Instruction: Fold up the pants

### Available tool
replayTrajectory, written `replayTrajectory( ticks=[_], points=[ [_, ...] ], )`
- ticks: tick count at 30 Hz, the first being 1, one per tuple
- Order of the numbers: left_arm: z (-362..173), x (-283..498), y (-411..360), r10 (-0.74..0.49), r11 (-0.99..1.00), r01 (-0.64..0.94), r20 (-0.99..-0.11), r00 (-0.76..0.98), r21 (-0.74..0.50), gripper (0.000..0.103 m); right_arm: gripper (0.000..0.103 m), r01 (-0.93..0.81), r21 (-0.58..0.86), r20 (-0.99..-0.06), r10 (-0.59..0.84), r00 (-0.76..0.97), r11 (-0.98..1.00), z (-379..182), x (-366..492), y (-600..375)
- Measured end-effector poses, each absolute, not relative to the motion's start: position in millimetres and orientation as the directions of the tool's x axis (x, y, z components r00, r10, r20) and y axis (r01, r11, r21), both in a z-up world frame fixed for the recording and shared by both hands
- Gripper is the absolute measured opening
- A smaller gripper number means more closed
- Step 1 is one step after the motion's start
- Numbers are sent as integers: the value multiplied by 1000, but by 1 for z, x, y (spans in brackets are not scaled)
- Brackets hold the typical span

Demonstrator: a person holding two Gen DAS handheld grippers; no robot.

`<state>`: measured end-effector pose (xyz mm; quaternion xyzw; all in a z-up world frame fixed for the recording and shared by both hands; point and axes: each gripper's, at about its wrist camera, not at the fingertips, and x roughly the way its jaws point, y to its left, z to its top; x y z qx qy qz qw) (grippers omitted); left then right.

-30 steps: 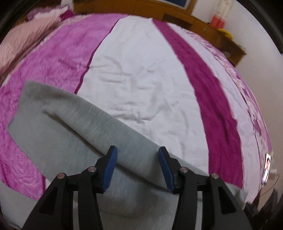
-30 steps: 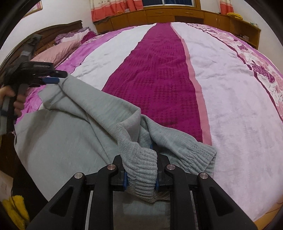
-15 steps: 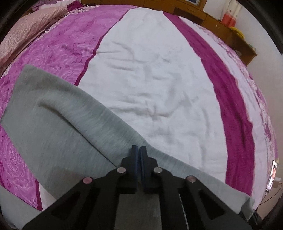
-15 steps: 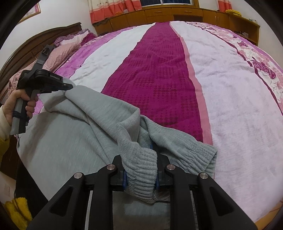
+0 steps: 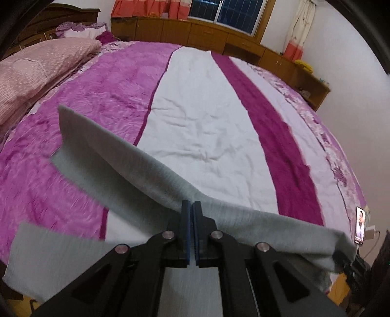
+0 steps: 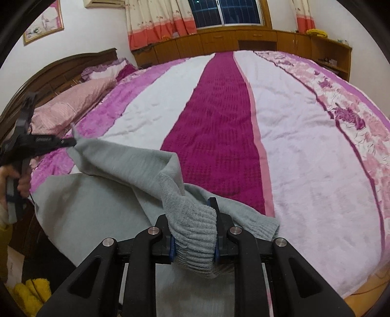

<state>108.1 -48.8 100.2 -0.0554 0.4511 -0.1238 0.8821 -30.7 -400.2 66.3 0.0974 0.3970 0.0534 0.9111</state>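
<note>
Grey knit pants [image 6: 102,207]: lifting off bed [image 6: 304,151]. Left gripper [image 5: 190,207] pinching fold edge; right gripper [image 6: 193,219] clamping ribbed cuff. Advice: keeping span taut, level above bed.

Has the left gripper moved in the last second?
Yes. The left gripper, shut on the grey pants, has risen and tilted up: the window beyond the bed now shows.

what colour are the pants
Light grey pants, ribbed cuff; clearest in the right wrist view.
</note>
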Motion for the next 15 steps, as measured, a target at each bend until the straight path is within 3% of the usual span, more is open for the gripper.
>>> replayTrajectory(
  ticks=[7,15],
  points=[
    [99,45,-26,-298,955,190,-765,571,-230,2,14,-34,199,-705,167,689,979,72,-61,-395],
    [56,8,-14,-273,961,183,-826,493,-208,2,16,31,229,-761,159,629,973,43,-77,-395]
  ],
)
